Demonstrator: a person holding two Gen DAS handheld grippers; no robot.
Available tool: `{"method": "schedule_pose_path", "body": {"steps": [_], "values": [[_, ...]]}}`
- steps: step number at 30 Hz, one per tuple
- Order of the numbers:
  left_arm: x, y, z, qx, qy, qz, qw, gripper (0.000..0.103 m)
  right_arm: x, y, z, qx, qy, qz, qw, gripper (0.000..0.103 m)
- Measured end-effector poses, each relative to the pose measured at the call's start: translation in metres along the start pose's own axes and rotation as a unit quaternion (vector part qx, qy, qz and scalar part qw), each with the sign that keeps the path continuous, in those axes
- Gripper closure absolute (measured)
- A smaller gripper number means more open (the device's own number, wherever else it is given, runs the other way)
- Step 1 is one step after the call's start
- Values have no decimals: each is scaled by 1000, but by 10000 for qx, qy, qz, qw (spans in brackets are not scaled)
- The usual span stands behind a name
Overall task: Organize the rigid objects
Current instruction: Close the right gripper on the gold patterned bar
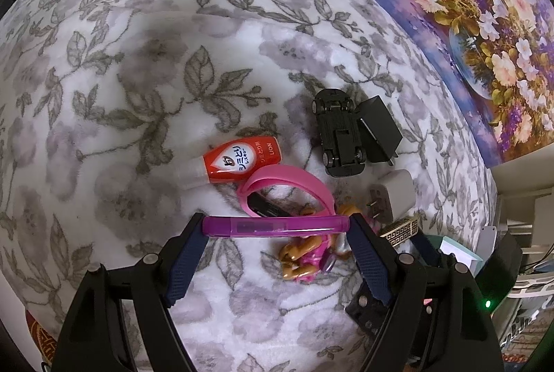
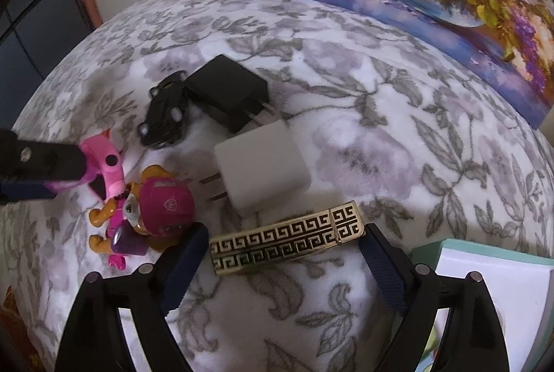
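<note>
While the left gripper [image 1: 277, 228] points down at the flowered blanket [image 1: 138, 60], its jaws clamp a purple pen [image 1: 275, 226] end to end, the pen lying crosswise between the two tips. Just beyond the pen sits a pink band [image 1: 294, 181], with a red bottle [image 1: 239, 159] ahead of the left jaw and touching the band. Under the pen, toward the right jaw, lies a toy dog [image 1: 304, 259]. Farther ahead of the right jaw a black toy car [image 1: 341, 133] lies upside down against a black charger [image 1: 379, 127], and a white charger [image 1: 391, 195] rests nearer that jaw. From the right wrist, the right gripper [image 2: 285, 244] stands open, and a gold patterned bar [image 2: 287, 238] lies on the blanket between its tips, with a small gap at each end. The white charger [image 2: 263, 167] sits just beyond the bar, the toy dog [image 2: 149, 212] beside the left jaw, and a white box [image 2: 495, 289] beside the right jaw.
</note>
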State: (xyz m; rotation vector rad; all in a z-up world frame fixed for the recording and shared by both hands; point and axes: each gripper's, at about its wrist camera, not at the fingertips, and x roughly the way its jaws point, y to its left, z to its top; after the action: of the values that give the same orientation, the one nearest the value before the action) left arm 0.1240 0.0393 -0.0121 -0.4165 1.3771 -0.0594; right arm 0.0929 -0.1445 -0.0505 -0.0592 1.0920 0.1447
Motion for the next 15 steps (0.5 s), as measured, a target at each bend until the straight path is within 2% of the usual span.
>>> {"method": "schedule_pose_path", "body": {"steps": [6, 10, 15], "values": [[-1, 0, 0, 2, 14, -50, 10000, 21, -6, 0, -7, -118, 17, 257, 9996, 12], [0, 0, 0, 8, 32, -78, 10000, 21, -2, 7, -7, -196, 73, 17, 9998, 12], [1, 1, 0, -20, 54, -90, 9999, 21, 0, 6, -5, -96, 29, -44, 9999, 13]]}}
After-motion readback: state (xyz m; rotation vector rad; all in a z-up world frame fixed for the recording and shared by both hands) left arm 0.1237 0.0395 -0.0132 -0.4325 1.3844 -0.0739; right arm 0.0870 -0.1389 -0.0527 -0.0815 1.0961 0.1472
